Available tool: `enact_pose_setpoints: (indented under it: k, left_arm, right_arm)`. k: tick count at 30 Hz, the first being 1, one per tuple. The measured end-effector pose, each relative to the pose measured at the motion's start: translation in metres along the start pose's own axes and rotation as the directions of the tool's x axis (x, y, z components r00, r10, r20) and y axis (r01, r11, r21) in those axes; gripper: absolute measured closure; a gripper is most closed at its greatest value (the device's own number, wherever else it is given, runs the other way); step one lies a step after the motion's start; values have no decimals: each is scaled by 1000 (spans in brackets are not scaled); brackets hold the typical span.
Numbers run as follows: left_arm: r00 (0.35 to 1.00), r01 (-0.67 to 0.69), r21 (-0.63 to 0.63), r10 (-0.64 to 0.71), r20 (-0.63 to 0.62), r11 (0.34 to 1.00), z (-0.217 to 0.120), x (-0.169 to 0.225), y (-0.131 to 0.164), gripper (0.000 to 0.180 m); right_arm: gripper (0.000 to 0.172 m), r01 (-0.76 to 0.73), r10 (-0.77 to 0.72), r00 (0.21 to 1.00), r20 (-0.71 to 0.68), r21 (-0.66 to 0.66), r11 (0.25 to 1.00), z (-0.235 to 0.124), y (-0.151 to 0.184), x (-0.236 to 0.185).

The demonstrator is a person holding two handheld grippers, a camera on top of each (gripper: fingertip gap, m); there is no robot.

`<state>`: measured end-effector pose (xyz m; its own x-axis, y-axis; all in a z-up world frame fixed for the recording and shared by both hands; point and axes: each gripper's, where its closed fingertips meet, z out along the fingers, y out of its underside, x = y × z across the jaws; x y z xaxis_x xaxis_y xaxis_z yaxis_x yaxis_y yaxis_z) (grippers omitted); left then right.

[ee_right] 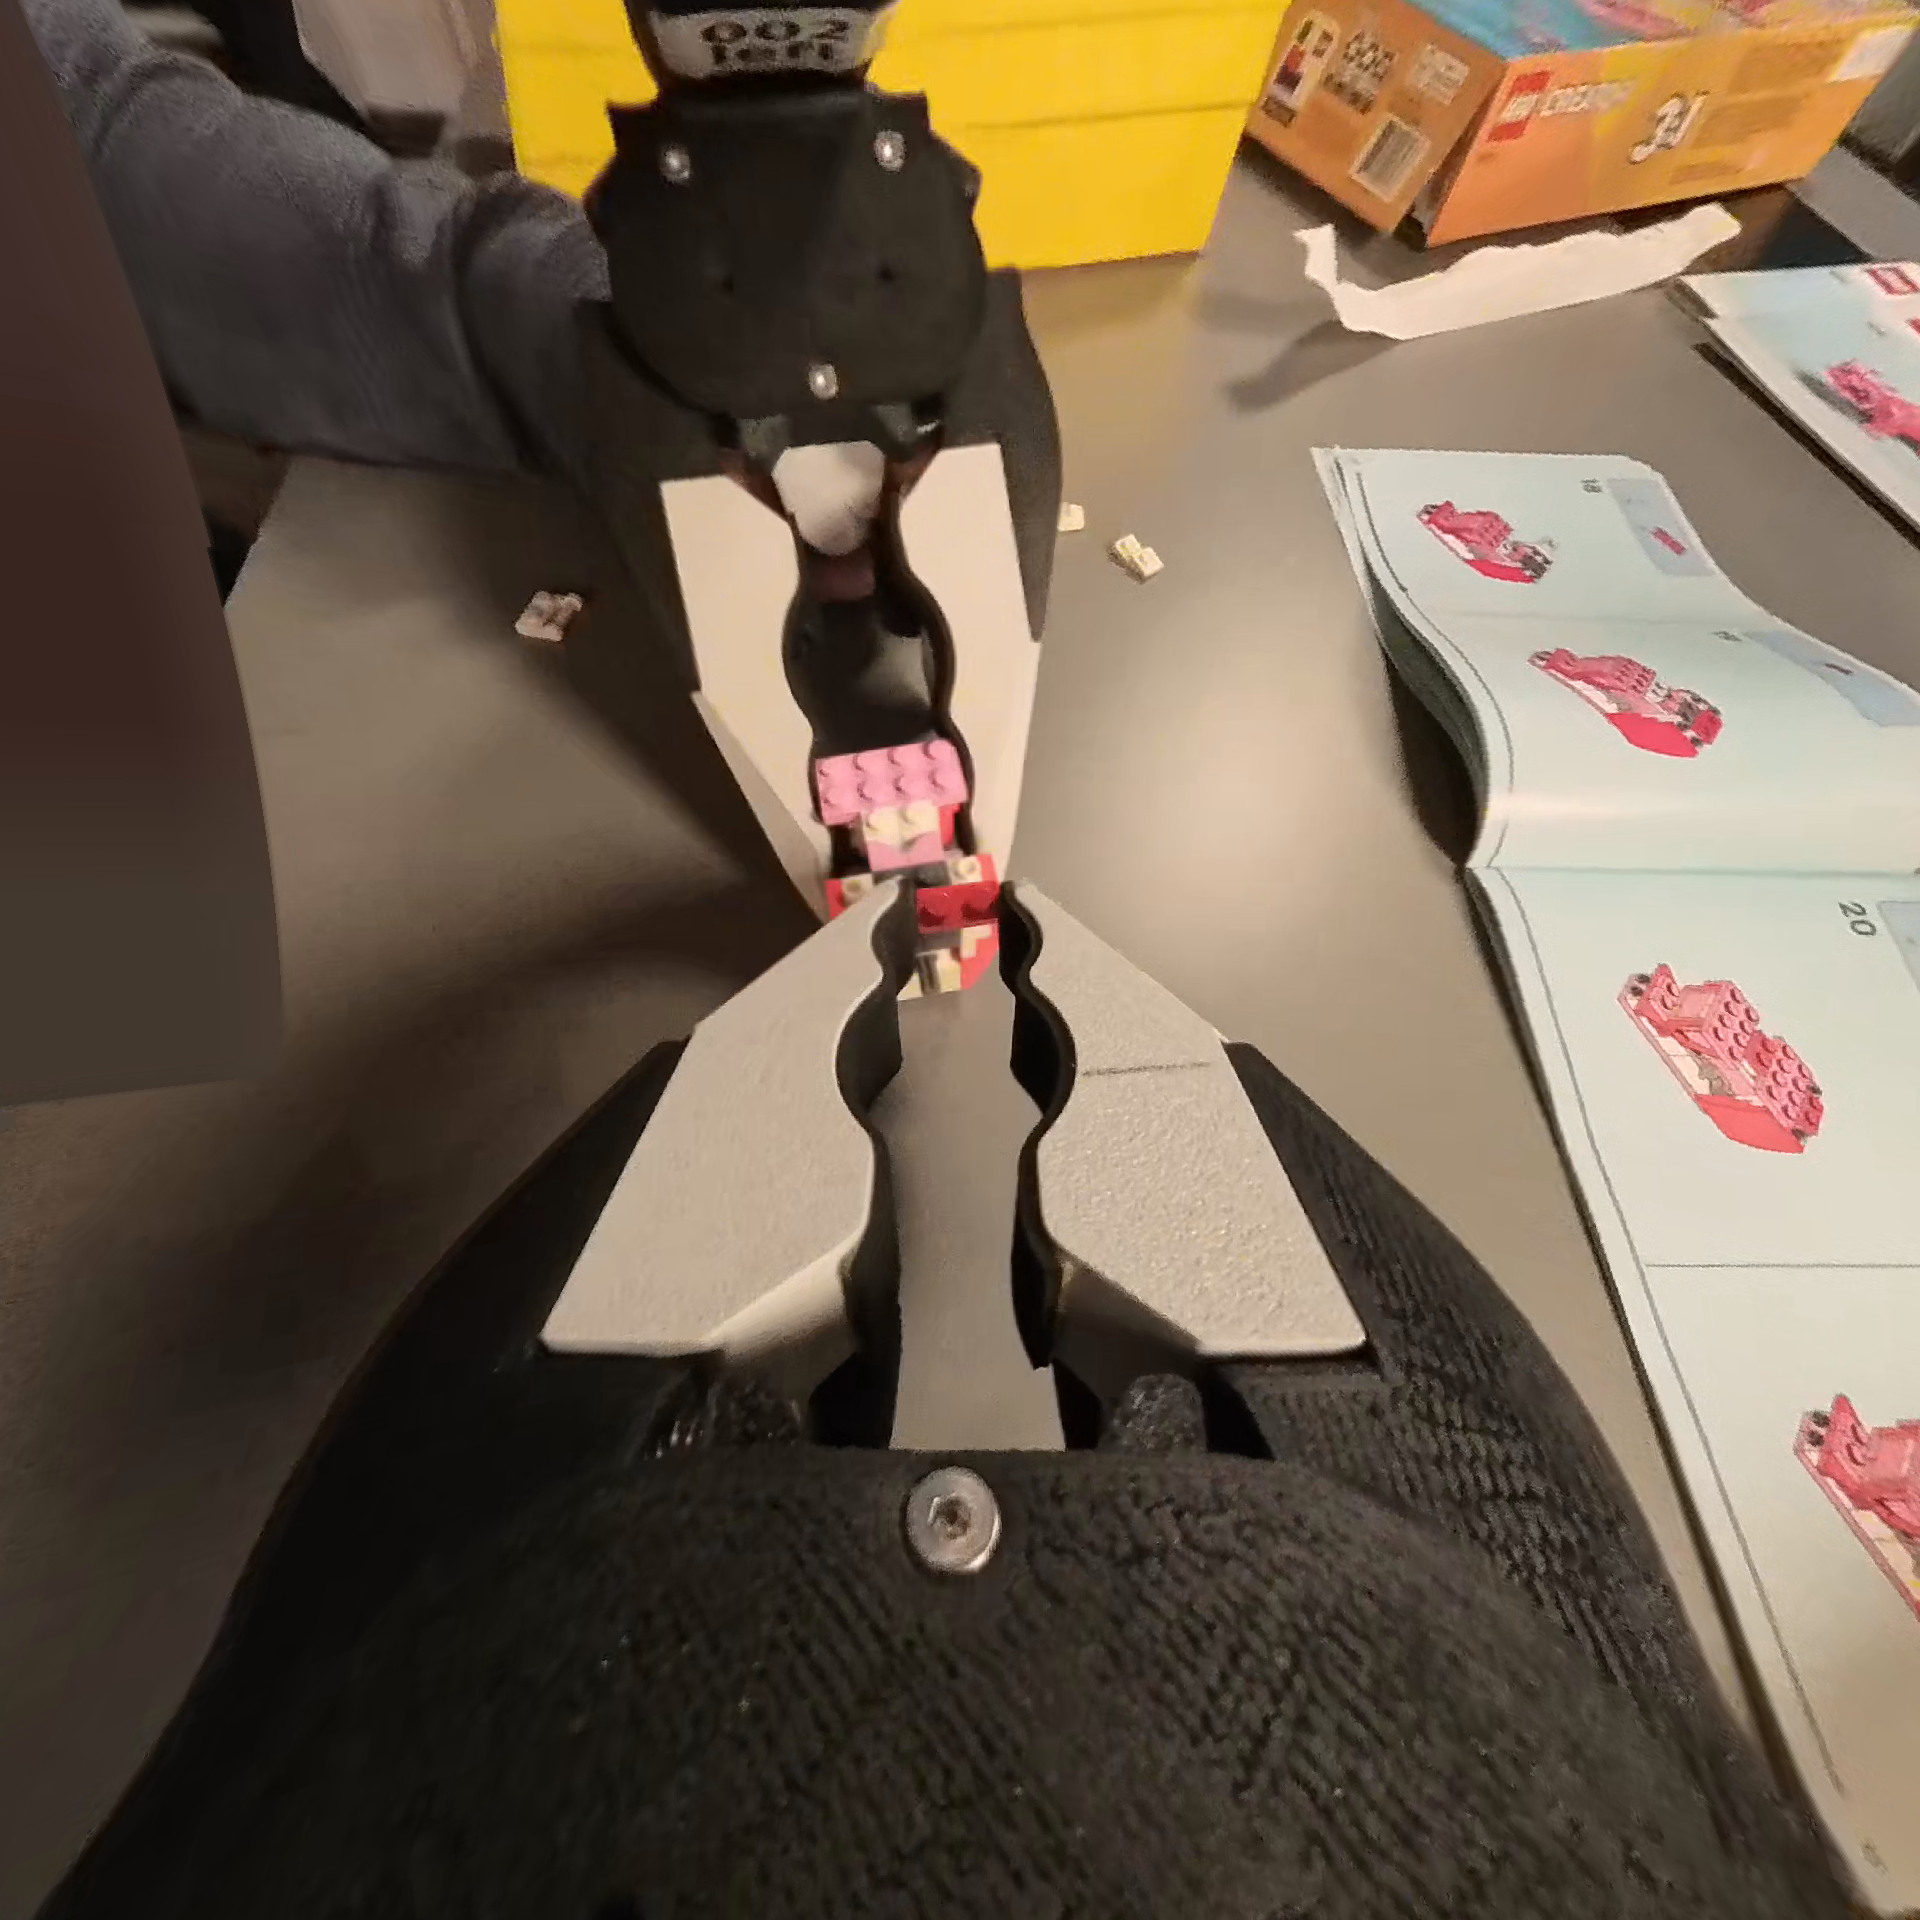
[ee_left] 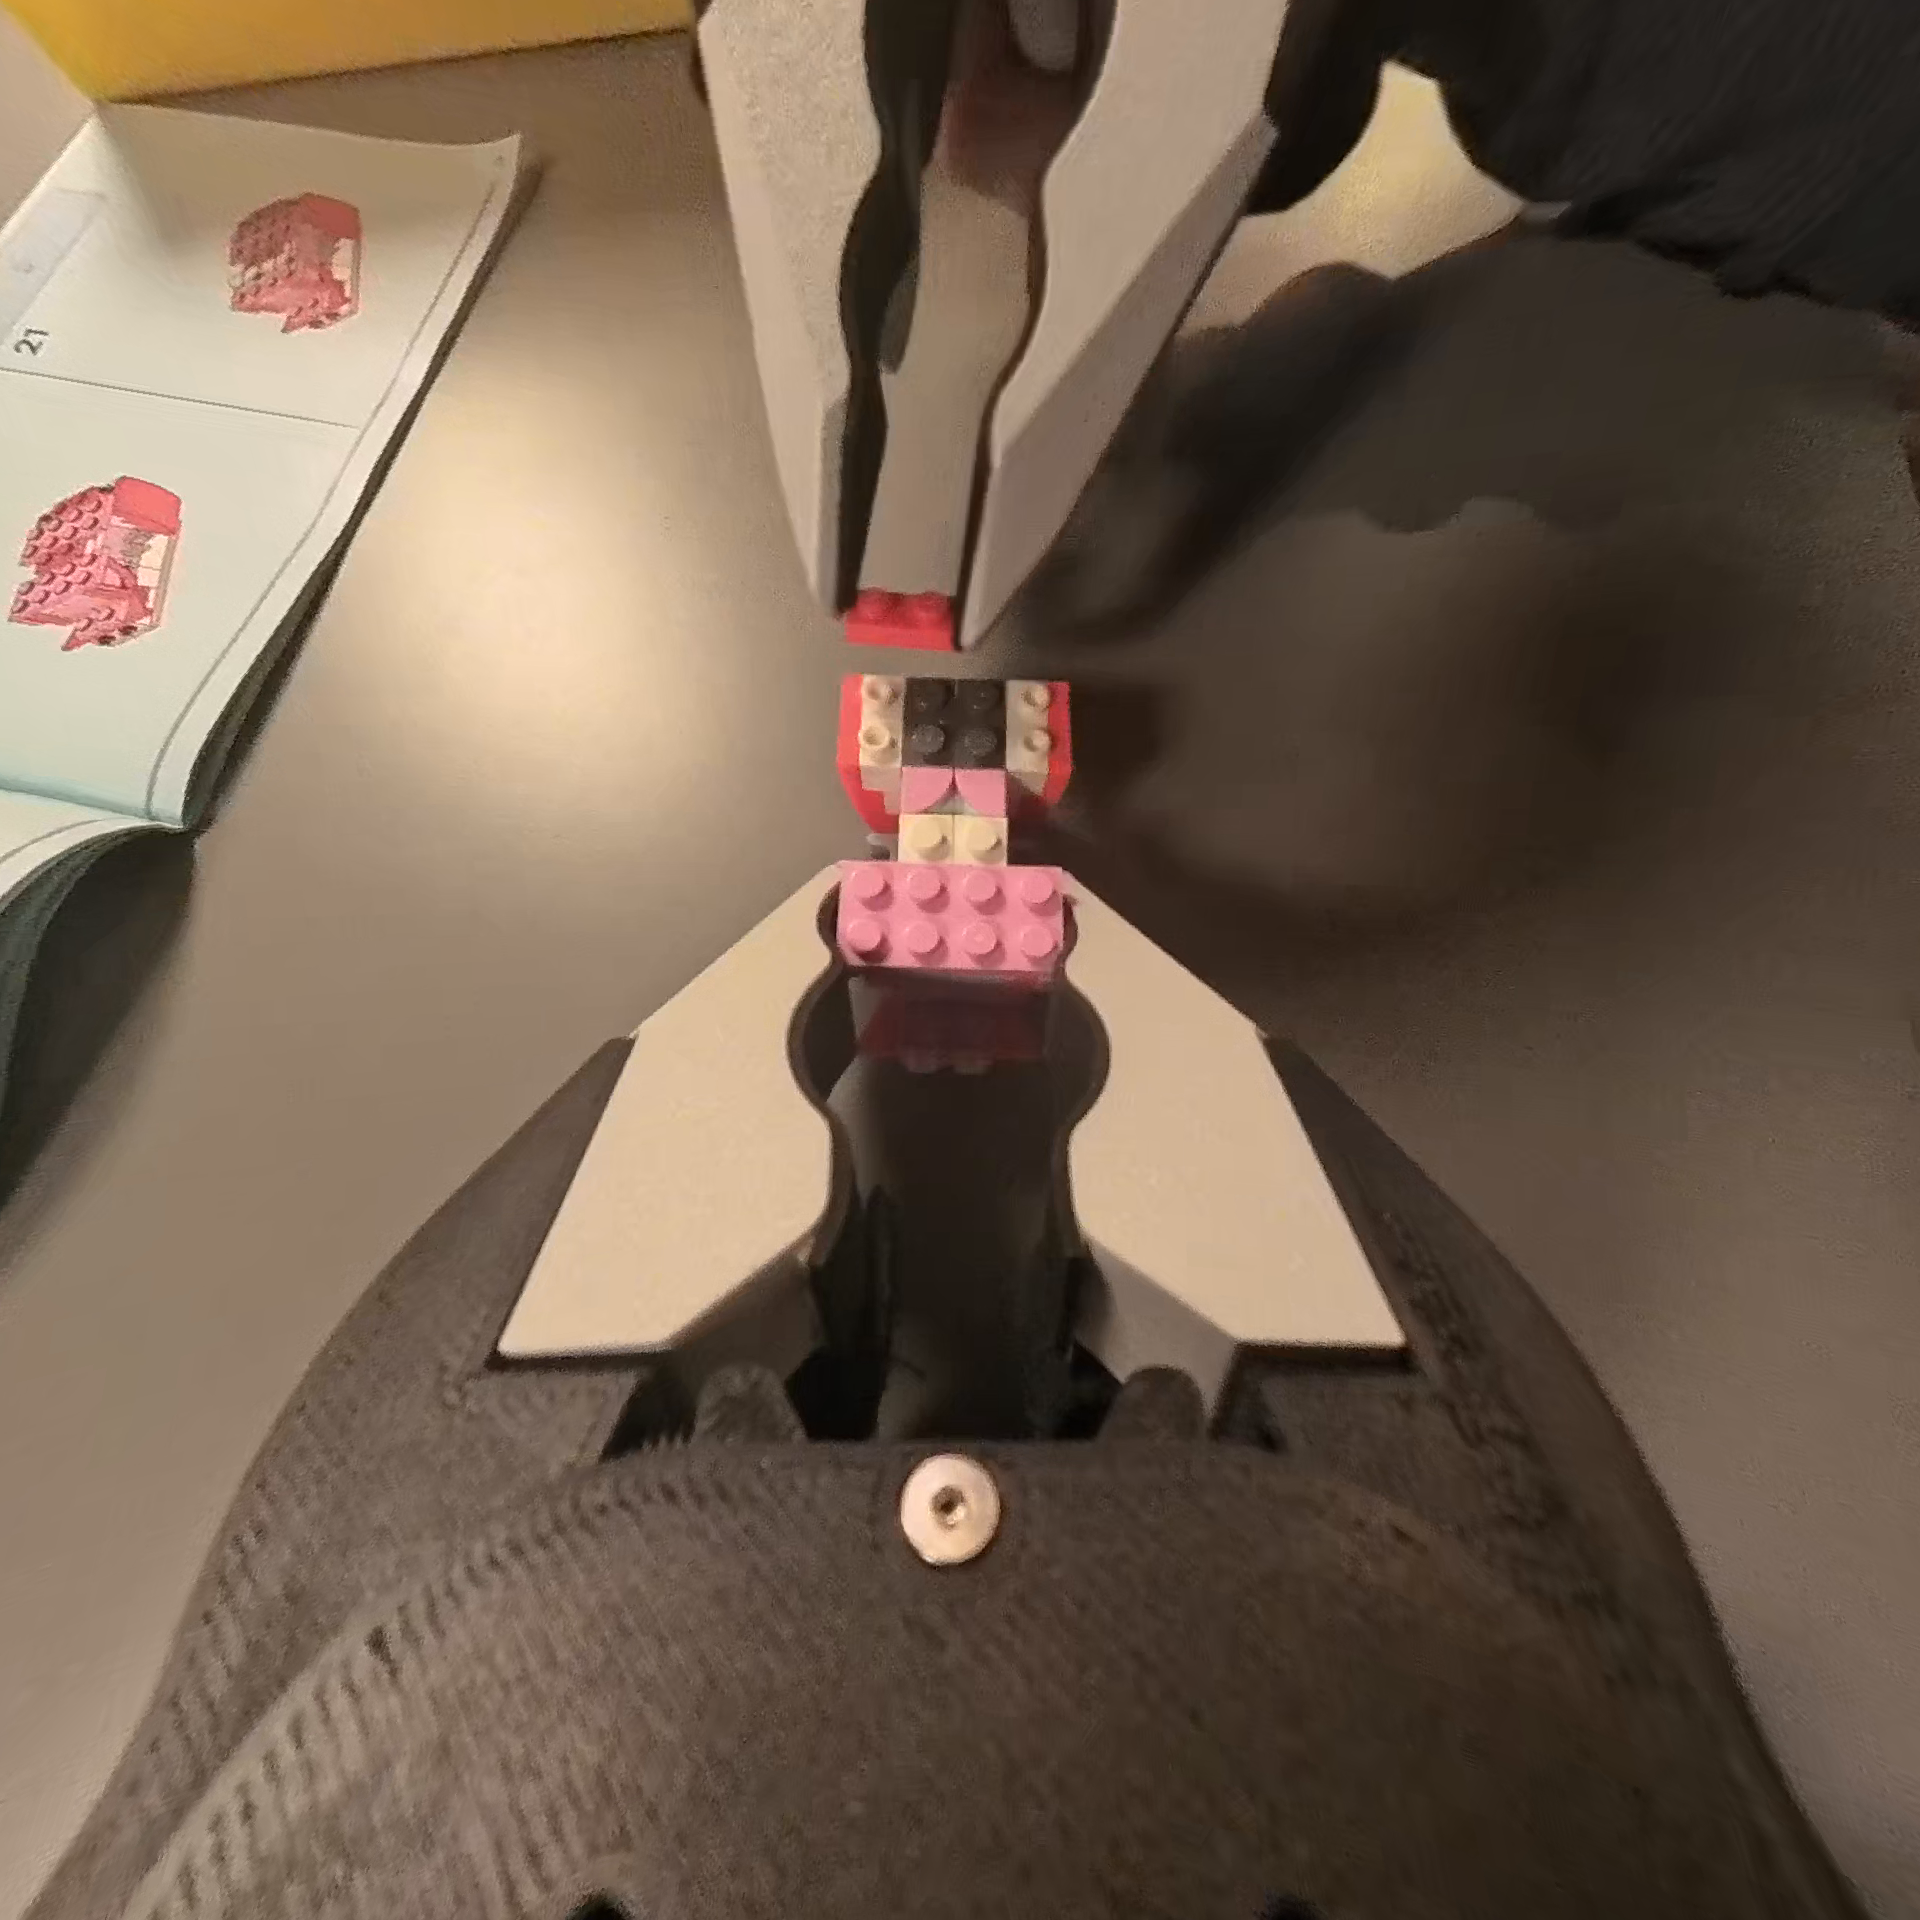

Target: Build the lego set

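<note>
From the left wrist, the left gripper [ee_left: 951, 935] clamps a pink-topped brick model [ee_left: 951, 810] above the worktop [ee_left: 520, 727]. From the right wrist, the right gripper [ee_right: 956, 909] pinches a small red brick [ee_right: 956, 902] just beside that model, instruction booklet [ee_right: 1662, 831] nearby.

pink brick [ee_left: 948, 923], red brick [ee_left: 900, 616]

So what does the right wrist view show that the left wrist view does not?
Only the right wrist view: toy set boxes, a torn white paper strip and loose small bricks on the table.
Only the left wrist view: black studs on the model's top.
Both: the left gripper shut on the pink-and-red brick model, the right gripper holding a small red brick, open instruction booklets.
</note>
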<state>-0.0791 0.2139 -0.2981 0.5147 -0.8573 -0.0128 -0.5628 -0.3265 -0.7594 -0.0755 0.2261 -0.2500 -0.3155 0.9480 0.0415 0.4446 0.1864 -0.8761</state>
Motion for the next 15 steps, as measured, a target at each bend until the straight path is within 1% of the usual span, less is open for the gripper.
enact_pose_setpoints:
  k: [3, 9, 15]
  left_arm:
    - [1000, -1, 1, 1, -8, 1000, 0, 1, 0, 148]
    - [1000, -2, 19, 3, -20, 1000, -1, 2, -3, 149]
    - [1000, 3, 36, -2, -26, 999, -3, 3, -5, 149]
  right_arm:
    - [158, 41, -41, 999, -9, -55, 998, 0, 0, -3]
    - [158, 68, -68, 998, 6, -79, 995, 3, -2, -10]
    - [158, 93, -95, 995, -14, -114, 989, 6, 0, -10]
